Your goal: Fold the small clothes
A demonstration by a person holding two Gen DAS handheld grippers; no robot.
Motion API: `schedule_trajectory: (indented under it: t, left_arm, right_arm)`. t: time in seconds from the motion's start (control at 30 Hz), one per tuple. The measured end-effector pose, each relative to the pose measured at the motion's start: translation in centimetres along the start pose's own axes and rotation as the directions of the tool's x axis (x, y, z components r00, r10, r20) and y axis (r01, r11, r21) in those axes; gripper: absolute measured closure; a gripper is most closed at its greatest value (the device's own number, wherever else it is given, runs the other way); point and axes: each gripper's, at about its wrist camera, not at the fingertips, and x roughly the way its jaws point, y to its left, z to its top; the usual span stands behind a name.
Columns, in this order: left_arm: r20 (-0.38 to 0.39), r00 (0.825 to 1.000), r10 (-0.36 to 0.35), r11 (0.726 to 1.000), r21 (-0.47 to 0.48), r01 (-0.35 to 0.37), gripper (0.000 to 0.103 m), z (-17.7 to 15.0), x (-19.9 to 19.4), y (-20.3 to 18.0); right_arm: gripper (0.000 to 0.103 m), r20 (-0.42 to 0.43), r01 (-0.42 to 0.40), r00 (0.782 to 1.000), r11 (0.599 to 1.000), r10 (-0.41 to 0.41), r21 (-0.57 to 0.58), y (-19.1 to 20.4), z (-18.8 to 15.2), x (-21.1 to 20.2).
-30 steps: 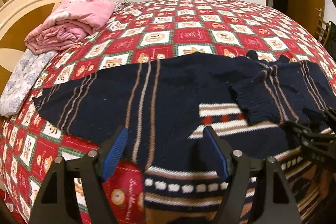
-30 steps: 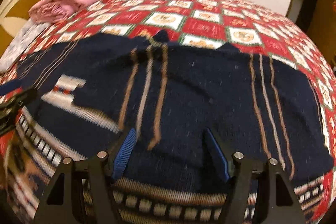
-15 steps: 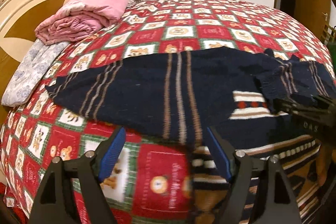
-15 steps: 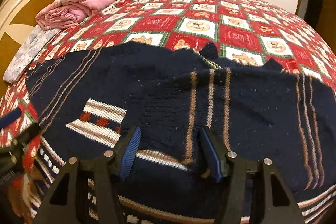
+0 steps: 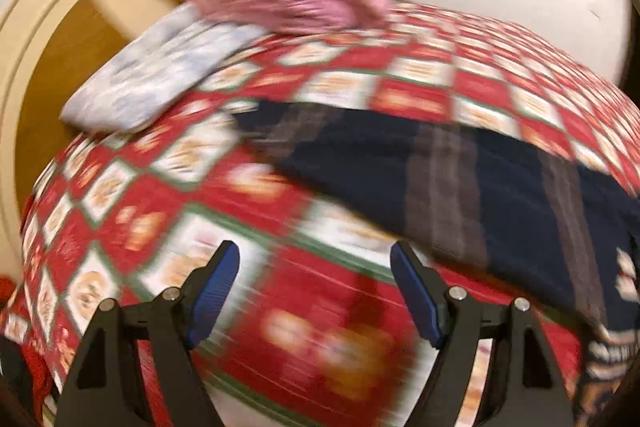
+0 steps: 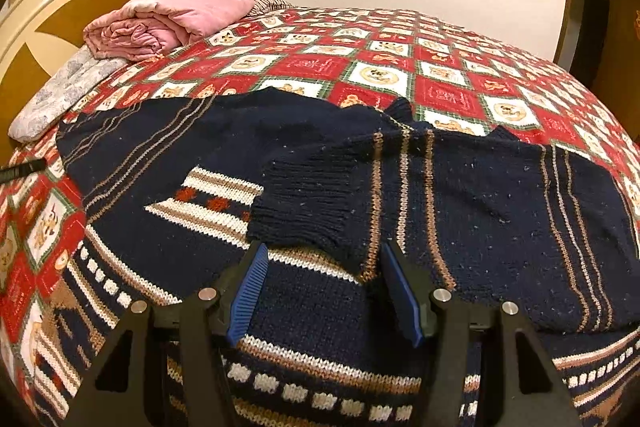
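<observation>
A navy knit sweater with brown and cream stripes lies flat on the bed. One sleeve is folded across its chest, and that sleeve's ribbed cuff ends just ahead of my right gripper. The right gripper's jaws stand apart; the sleeve's lower edge lies between the tips, and the pads do not press on it. The other sleeve stretches out flat to the left. In the blurred left wrist view, my left gripper hangs wide open over bare quilt, below and left of that sleeve, with nothing between its fingers.
The bed carries a red, white and green checked quilt. A folded pink blanket and a pale floral pillow lie by the cream headboard at the back left. A dark doorway stands at the right.
My left gripper has swung left, off the sweater's body to the quilt beside the outstretched sleeve. The right gripper has drawn back to the folded cuff, and its jaws have narrowed a little.
</observation>
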Motion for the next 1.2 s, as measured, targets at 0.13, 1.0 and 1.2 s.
schedule_trajectory:
  t: [0.13,1.0,1.2]
  left_arm:
    - [-0.018,0.999,0.047,0.986,-0.158,-0.049,0.023,2.1,3.0,5.3]
    - [0.011,0.99,-0.142,0.924,-0.358,0.136,0.095,8.8,10.4,7.4]
    - [0.129,0.966,-0.224,0.912,-0.321,0.254,0.095,9.1,5.7,5.5]
  right_arm:
    - [0.042,-0.001,0.035,0.999,0.999,-0.035,-0.03,0.7,0.0,0.1]
    - [0.042,0.007,0.051,0.999,0.998,-0.051,-0.036,0.8,-0.2,0.0]
    - [0.042,0.008,0.043,0.999,0.999,-0.043,-0.028,0.8,-0.2,0.0]
